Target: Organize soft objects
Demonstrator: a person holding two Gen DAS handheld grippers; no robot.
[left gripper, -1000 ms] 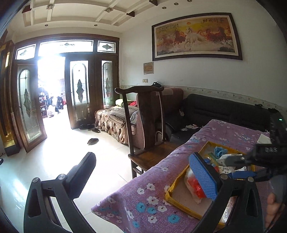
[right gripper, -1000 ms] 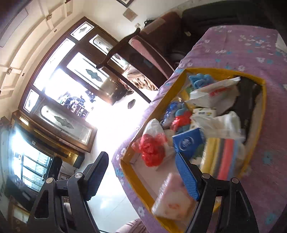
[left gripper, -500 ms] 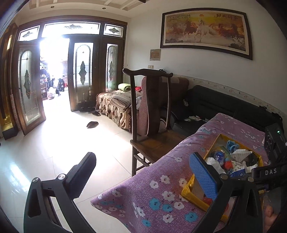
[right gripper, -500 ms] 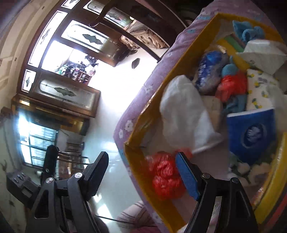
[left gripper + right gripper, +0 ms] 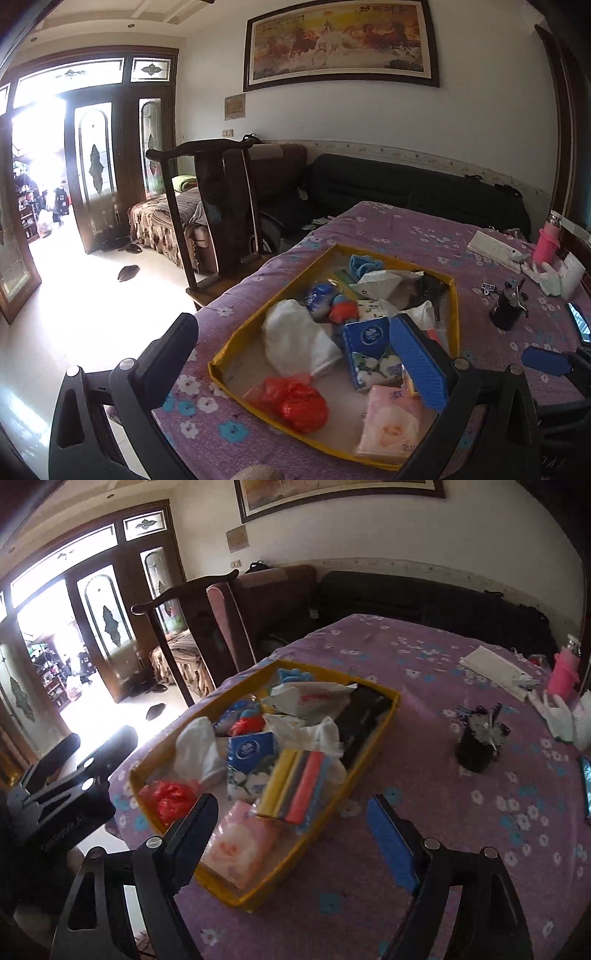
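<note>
Yellow tray (image 5: 453,295) of soft goods on purple floral cloth (image 5: 424,672), both tongs empty above near end.
Left gripper (image 5: 295,350) spread wide, nothing between pads, over red bag (image 5: 299,402) and white bag (image 5: 295,339). Right gripper (image 5: 291,823) opening, nothing gripped, hanging over pink tissue pack (image 5: 240,842) at near corner. Blue tissue pack (image 5: 251,749) mid-tray, coloured rolls (image 5: 295,786) just beside. Black cup (image 5: 476,746) and pink bottle (image 5: 563,672) well apart on cloth.
</note>
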